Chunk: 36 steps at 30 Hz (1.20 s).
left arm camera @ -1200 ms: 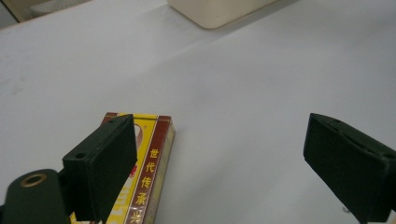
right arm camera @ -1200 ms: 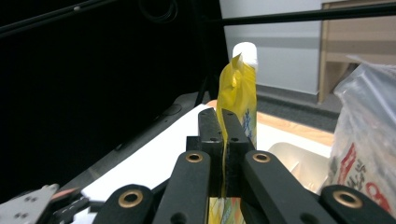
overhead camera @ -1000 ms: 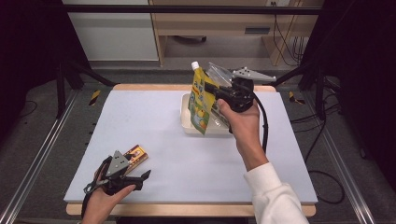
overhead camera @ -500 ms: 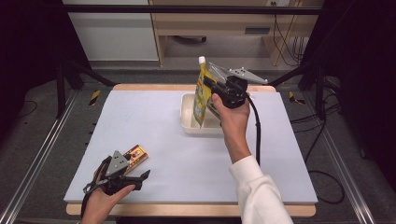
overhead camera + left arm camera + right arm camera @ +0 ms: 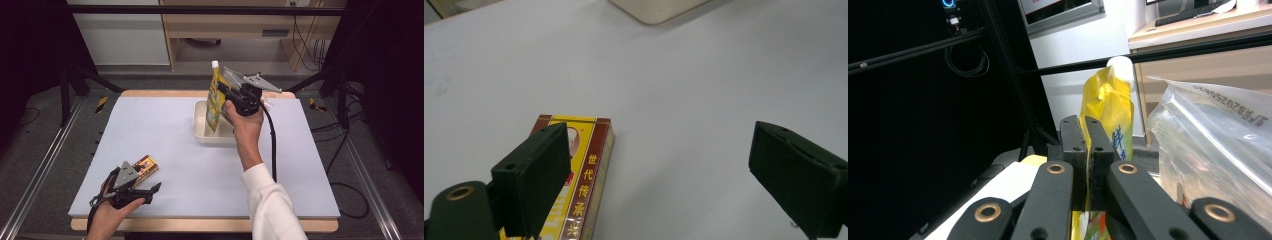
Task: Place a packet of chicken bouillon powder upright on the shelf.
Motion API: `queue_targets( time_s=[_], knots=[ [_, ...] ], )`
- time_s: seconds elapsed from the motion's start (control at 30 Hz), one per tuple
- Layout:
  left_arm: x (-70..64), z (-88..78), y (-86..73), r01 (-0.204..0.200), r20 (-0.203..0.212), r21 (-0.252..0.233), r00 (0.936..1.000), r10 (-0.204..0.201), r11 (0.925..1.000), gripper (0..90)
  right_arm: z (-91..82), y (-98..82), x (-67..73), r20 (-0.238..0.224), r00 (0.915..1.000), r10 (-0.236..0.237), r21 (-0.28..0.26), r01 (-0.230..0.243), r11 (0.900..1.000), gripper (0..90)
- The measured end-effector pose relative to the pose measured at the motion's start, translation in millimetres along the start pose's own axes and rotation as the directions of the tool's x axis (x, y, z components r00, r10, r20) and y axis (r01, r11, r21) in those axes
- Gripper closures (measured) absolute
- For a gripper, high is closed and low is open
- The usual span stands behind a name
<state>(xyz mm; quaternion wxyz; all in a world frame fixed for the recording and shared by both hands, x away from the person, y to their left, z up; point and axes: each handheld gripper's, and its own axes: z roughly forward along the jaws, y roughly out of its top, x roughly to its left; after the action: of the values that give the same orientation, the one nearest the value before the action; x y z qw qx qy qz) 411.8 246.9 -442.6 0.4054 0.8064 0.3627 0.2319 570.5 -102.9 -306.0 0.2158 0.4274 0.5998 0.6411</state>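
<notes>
Lowered since a second ago, my right gripper [image 5: 223, 93] pinches the yellow spouted pouch [image 5: 215, 102] upright, its base inside the cream tray [image 5: 202, 131]. Well short of the tray, my left gripper [image 5: 150, 189] rests agape beside the card box [image 5: 146, 165].

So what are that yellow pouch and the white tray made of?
The yellow pouch looks like thin, glossy plastic film: it creases near its white screw cap. The white tray seems rigid, smooth plastic with rounded corners, though glazed ceramic can't be ruled out.
</notes>
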Motion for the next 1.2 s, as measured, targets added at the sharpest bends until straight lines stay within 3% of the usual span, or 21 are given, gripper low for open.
queue_targets(
  time_s=[0.87,1.2],
  knots=[
    [-0.5,0.3,-0.2,-0.004,0.005,-0.001,1.0000,0.004,1.0000,9.9,13.9,-9.3,-7.8,0.052,0.9983,-0.029,-0.013,0.029,0.999,90.0],
    [-1.2,1.6,-1.1,-0.010,0.012,0.007,0.9999,0.010,0.9999,10.1,19.9,-20.8,-11.2,0.060,0.9972,-0.045,-0.033,0.047,0.998,90.0]
  ],
)
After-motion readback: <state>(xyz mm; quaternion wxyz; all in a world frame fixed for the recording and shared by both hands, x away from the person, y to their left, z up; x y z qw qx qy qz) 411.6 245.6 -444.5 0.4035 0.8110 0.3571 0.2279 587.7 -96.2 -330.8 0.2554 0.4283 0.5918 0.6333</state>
